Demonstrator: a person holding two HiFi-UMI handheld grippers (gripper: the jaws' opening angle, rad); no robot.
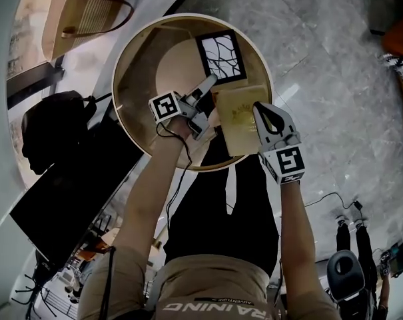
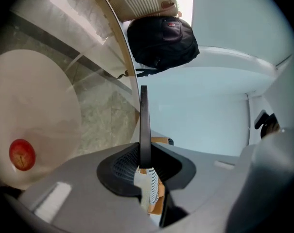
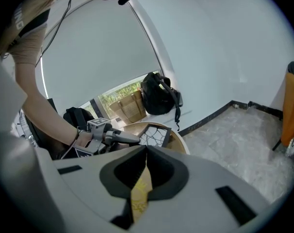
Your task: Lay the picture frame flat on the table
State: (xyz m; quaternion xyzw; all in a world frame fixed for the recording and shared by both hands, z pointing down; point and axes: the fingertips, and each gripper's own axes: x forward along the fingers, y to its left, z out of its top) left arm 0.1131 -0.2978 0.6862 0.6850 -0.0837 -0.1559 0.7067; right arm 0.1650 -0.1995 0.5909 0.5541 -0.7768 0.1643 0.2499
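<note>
The black picture frame [image 1: 221,55] with a white branch pattern is over the far side of the round wooden table [image 1: 131,42], its face turned up toward me. My left gripper [image 1: 208,85] is shut on the frame's near left corner. In the left gripper view, the frame's thin dark edge [image 2: 144,125] stands between the jaws. My right gripper [image 1: 260,109] is shut on a pale yellow card [image 1: 238,122] with a gold print, just right of the left gripper. The right gripper view shows the card [image 3: 141,191] edge-on between the jaws, with the frame [image 3: 154,136] beyond.
A black backpack [image 1: 51,129] sits on the floor left of the table, and a woven basket [image 1: 88,9] lies behind it. A dark flat panel [image 1: 74,192] lies at the near left. A small red round thing [image 2: 22,154] shows on a pale disc in the left gripper view.
</note>
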